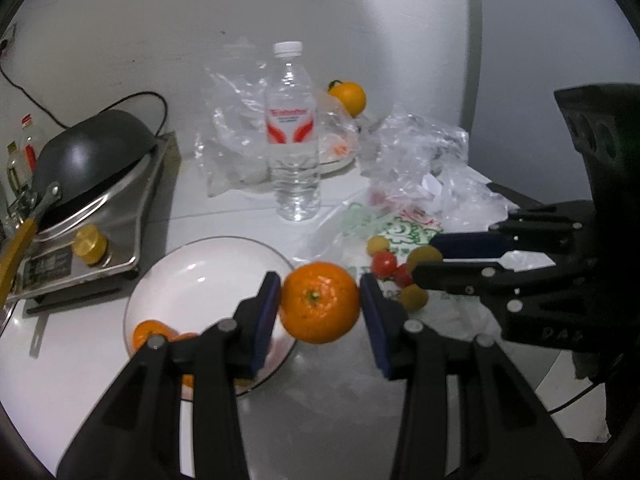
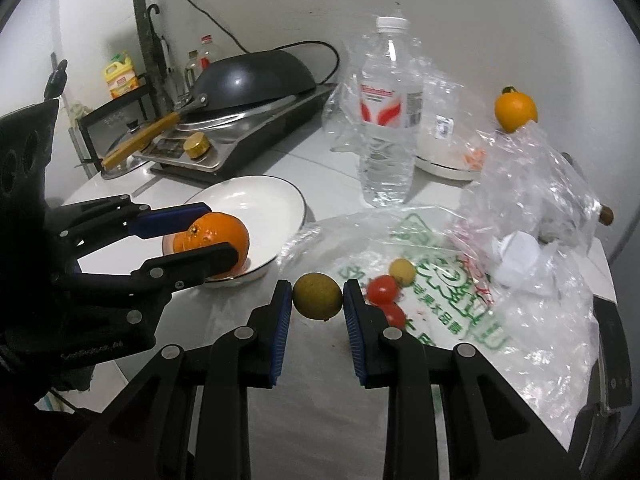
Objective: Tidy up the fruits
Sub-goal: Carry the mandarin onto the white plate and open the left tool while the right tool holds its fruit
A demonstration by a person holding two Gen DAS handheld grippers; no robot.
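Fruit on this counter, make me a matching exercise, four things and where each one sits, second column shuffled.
1. orange
2. yellow-green fruit
3. red tomatoes
4. water bottle

A. standing upright behind the white plate
B. between the left gripper jaws
C. lying on the printed plastic bag
D. between the right gripper jaws

Pairs: 1-B, 2-D, 3-C, 4-A

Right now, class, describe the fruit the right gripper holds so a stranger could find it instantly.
Start at the tall water bottle and come forward to the printed plastic bag. At the bag's near-left edge, the right gripper clamps a small yellow-green fruit, duller and larger than the red tomatoes beside it.
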